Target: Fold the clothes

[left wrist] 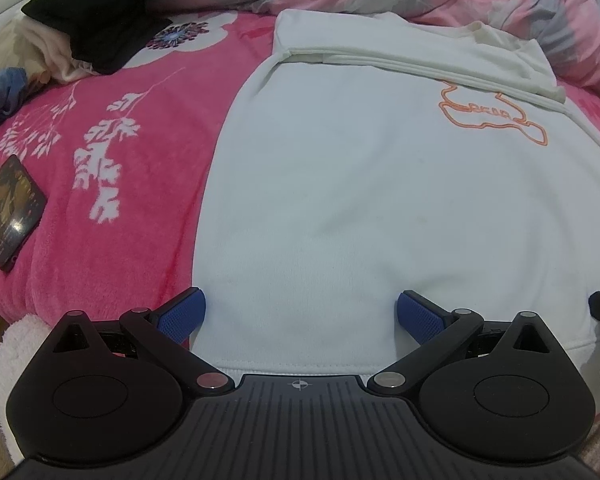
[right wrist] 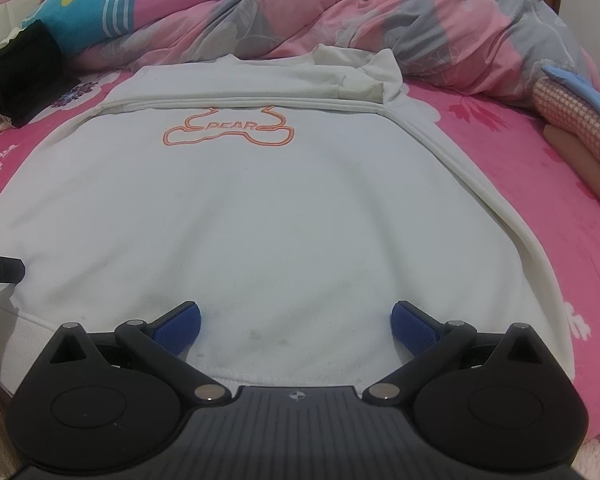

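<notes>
Both grippers are sitting at the near hem of the white sweatshirt (right wrist: pixel 260 208), which is spread flat on the pink floral blanket (left wrist: pixel 112 216) with its sleeves folded across the top. My left gripper (left wrist: pixel 301 314) has its jaws spread wide, nothing between the blue pads (left wrist: pixel 180 316), and the right gripper (right wrist: pixel 296 322) is the same, wide apart over the fabric. The orange bear outline (right wrist: pixel 228 128) faces up. A dark card (left wrist: pixel 12 200) lies off to the left, with a black garment (left wrist: pixel 92 20) farther back.
</notes>
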The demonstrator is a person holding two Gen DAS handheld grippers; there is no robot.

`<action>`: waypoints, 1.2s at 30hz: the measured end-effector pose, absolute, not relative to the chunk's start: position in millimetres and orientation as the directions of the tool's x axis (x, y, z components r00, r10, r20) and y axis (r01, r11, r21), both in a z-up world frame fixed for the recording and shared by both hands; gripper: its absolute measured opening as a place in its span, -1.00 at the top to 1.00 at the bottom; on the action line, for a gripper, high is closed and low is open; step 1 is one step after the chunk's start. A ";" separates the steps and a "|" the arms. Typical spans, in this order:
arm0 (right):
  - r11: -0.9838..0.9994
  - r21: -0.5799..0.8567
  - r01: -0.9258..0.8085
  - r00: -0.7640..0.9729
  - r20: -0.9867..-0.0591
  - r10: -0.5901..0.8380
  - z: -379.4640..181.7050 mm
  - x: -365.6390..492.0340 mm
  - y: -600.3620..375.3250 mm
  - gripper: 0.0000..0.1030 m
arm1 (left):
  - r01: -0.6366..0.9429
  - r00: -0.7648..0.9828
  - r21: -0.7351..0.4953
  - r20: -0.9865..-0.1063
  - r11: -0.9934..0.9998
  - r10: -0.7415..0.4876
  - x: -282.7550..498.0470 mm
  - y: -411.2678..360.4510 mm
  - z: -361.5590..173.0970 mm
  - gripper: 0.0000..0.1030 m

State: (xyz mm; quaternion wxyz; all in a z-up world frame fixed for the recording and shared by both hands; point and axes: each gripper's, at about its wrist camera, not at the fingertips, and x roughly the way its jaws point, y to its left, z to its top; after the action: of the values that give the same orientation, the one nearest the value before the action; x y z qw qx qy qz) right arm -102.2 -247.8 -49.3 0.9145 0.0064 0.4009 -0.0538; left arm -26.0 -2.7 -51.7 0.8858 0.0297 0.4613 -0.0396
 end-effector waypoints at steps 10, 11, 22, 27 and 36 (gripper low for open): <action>0.994 -0.033 0.100 0.678 -0.729 -0.092 -50.5 -102.5 -248.5 -1.00 | 0.095 0.566 0.019 -0.824 0.995 -0.038 -25.3 -3.5 -51.6 -1.00; 0.994 -0.032 0.100 0.679 -0.729 -0.092 -50.7 -102.5 -248.8 -1.00 | 0.095 0.565 0.020 -0.824 0.995 -0.038 -25.2 -3.6 -51.5 -1.00; 0.995 -0.029 0.096 0.685 -0.723 -0.087 -51.9 -104.3 -249.0 -1.00 | 0.096 0.564 0.013 -0.825 0.995 -0.043 -25.1 -1.0 -51.3 -1.00; 0.995 -0.026 0.094 0.690 -0.719 -0.084 -52.8 -105.4 -249.2 -1.00 | 0.094 0.568 -0.007 -0.821 0.996 -0.060 -26.2 2.6 -52.1 -1.00; 0.996 -0.019 0.083 0.707 -0.703 -0.072 -54.6 -107.2 -250.5 -1.00 | 0.102 0.626 -0.030 -0.775 0.994 -0.088 -33.8 5.0 -56.8 -1.00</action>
State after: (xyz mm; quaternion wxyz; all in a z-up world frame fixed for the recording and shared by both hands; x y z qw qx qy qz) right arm -107.2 -250.5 -54.6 0.9239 0.0067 0.3802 -0.0419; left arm -33.8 5.0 -56.8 0.9016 0.0084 0.4292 -0.0527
